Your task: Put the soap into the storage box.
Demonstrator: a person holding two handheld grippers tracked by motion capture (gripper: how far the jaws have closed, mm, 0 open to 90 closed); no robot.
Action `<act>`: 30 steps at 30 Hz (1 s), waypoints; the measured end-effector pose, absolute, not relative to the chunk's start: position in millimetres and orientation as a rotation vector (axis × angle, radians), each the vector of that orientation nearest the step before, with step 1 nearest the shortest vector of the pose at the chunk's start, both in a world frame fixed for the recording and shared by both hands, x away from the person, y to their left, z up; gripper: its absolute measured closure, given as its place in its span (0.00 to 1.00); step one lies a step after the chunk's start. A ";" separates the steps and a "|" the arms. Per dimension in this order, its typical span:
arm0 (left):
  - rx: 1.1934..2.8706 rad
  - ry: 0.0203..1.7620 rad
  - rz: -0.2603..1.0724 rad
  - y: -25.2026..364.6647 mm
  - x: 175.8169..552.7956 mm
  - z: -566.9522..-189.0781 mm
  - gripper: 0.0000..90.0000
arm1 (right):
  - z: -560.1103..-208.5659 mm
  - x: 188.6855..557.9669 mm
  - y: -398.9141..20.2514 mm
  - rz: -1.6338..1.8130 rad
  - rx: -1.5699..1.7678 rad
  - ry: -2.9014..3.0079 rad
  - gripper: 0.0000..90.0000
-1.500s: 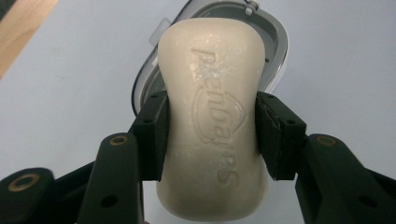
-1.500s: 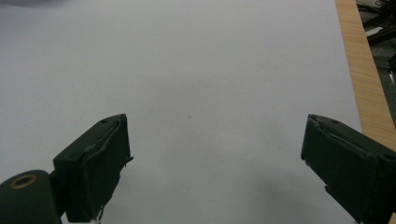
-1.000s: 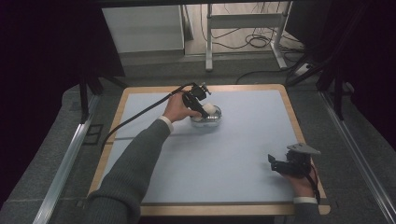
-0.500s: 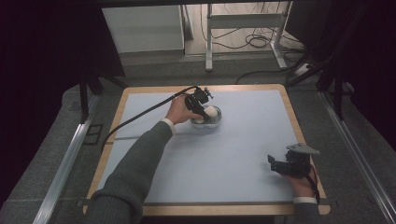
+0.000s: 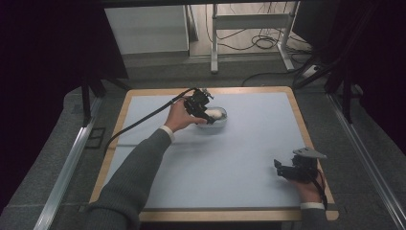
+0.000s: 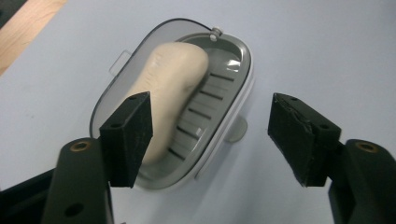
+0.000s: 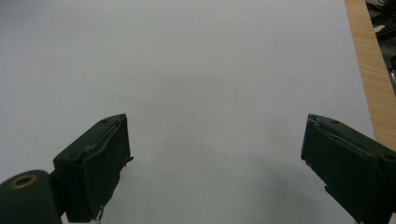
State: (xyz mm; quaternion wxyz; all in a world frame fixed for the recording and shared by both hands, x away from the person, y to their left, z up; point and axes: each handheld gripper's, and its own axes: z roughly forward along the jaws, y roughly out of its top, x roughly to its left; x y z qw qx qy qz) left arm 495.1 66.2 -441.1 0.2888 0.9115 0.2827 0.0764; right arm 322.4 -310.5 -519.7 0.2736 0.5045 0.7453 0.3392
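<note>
Cream soap bar (image 6: pixel 175 88) lies in its grey dish (image 6: pixel 219 126) just beyond the left claw (image 6: pixel 210 135), jaws just opened, gripping nothing.

Soap dish (image 6: pixel 233 100): smooth grey plastic, slotted floor, white rim, slight gloss; clear tinted plastic lid (image 6: pixel 122 77) hinged behind it. Soap bar (image 6: pixel 175 81): cream, matt, waxy-smooth. Table top (image 5: pixel 249 143): pale blue matt sheet, smooth, with light wood edging (image 5: pixel 158 92), satin finish. Left gripper (image 6: pixel 212 135) pads: black, matt, rubbery-looking, edges a bit rough. Right gripper (image 7: pixel 215 170) pads the same, worn and frayed at the edges. Sleeve (image 5: pixel 136 177): grey knit cloth
</note>
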 end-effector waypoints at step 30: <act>2.131 0.886 0.200 197.5 354.5 -484.9 0.24 | -515.7 320.2 -303.3 0.928 1.316 2.010 0.09</act>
